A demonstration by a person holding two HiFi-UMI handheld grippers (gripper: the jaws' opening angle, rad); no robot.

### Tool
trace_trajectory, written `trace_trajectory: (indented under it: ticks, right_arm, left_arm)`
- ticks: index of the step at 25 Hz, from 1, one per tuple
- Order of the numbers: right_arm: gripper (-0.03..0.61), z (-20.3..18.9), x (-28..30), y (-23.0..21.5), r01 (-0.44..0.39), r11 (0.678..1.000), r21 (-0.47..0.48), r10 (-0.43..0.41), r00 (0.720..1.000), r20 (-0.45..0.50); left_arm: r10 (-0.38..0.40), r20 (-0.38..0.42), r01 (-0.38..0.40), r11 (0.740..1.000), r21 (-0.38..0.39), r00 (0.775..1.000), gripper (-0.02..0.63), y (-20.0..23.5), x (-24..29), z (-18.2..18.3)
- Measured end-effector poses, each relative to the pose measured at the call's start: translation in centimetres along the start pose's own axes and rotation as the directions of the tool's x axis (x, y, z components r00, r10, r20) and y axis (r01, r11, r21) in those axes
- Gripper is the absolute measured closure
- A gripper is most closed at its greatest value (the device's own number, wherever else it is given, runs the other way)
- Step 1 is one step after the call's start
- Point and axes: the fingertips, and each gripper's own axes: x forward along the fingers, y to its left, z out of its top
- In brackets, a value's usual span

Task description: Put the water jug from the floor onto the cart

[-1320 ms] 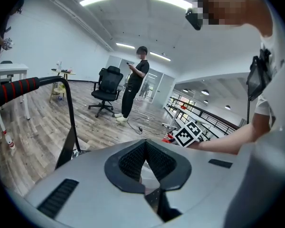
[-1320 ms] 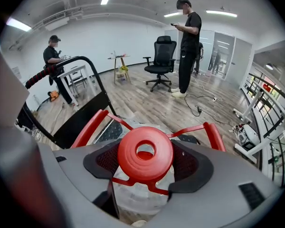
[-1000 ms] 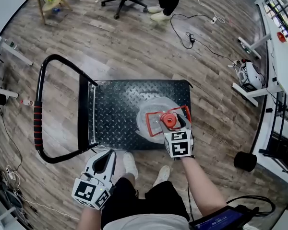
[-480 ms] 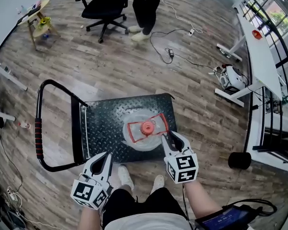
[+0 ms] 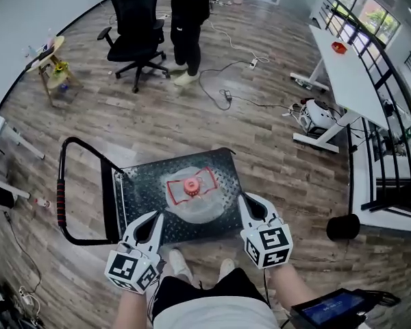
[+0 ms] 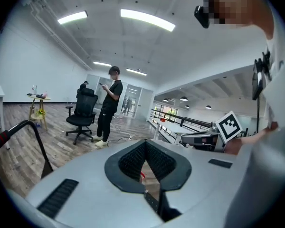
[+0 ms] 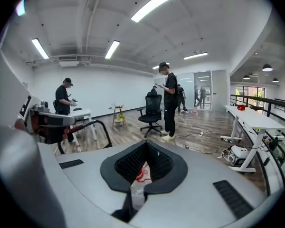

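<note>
Jug [image 5: 192, 201] on cart [image 5: 145, 187] shows whole only overhead.

**Printed matter in view: no word or number can be read.**
Any print on the water jug [image 5: 204, 208] is too small to make out. The cubes on the left gripper [image 5: 155, 218] and the right gripper [image 5: 247, 199] bear black-and-white square code patterns, which are not characters. A screen [image 5: 335, 308] at the lower right edge of the head view glows blue, and its figures are too small to read.
</note>
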Motion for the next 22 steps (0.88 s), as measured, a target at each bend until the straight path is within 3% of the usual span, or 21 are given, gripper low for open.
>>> trace_trajectory:
  ticks: [8,12,22]
  right_arm:
    - [0.577,2.5,-7.0,-1.6,-0.085,0.996,-0.012,0.086,0.991,0.102]
    - [0.578,3.1,-9.3,-2.3,-0.084,0.996,-0.024,0.086,0.989,0.123]
    - [0.578,3.1,-10.3,0.4,-0.086,0.996,-0.038,0.089,0.991,0.101]
  left_arm:
    - [0.039,0.057,-0.044,0.995,0.086,0.998,0.614,-7.1,-1.5,2.4]
    - [0.046,0.089,-0.053,0.995,0.084,0.995,0.614,-9.6,-2.5,3.2]
    - [0.036,0.086,-0.041,0.998,0.057,0.996,0.614,-9.1,-5.0,1.6]
